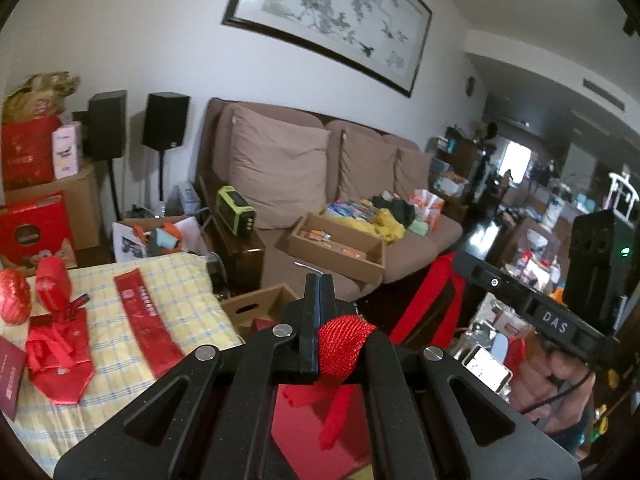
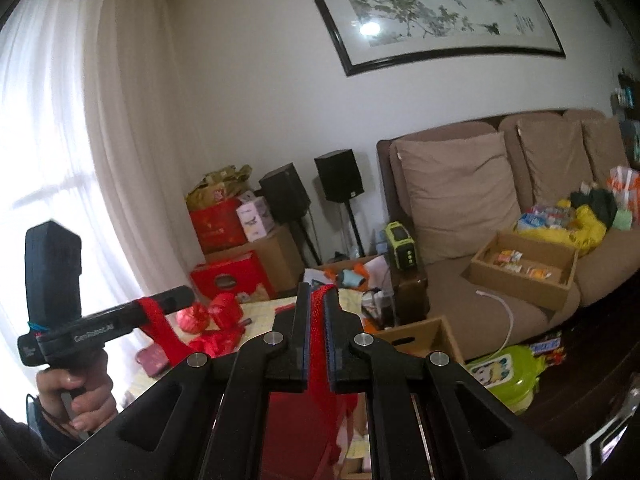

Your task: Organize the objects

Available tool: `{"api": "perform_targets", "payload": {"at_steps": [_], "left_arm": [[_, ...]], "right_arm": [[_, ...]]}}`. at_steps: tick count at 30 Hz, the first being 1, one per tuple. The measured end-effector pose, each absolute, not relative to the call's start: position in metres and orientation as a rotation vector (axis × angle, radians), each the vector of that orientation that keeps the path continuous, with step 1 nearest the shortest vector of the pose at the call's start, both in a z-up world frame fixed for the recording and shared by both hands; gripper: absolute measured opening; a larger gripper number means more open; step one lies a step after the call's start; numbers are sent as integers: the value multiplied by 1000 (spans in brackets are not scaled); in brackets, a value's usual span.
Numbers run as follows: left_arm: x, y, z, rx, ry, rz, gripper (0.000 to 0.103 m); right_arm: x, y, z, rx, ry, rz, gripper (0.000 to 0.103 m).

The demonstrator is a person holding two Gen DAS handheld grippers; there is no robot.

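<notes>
Both grippers, left [image 1: 320,300] and right [image 2: 318,320], are clamped on red handles [image 2: 318,344], lifting a red bag [image 1: 316,428]; next, probably set it down upright.

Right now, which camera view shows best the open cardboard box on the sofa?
The right wrist view: the cardboard box shows unobstructed on the sofa, its contents visible. The left wrist view shows it too, but smaller and blurrier.

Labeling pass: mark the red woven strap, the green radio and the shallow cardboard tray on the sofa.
red woven strap [image 1: 342,344], left wrist view, bunched part by the shut jaws
green radio [image 1: 236,210], left wrist view, front face
cardboard tray [image 2: 520,282], right wrist view, near wall
</notes>
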State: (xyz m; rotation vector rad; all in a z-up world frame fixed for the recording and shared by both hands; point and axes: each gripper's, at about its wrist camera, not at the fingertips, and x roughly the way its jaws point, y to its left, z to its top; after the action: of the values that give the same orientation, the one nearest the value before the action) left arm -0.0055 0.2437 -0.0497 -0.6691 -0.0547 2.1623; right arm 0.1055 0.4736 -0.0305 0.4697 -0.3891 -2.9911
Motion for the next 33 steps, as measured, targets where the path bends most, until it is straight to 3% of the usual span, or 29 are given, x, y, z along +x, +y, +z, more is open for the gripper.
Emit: {"api": "perform_targets", "payload": {"at_steps": [33], "left_arm": [[31,307,-53,-623,82,2183,0]], "right_arm": [[100,442,-31,517,-209,-3020,6]]}}
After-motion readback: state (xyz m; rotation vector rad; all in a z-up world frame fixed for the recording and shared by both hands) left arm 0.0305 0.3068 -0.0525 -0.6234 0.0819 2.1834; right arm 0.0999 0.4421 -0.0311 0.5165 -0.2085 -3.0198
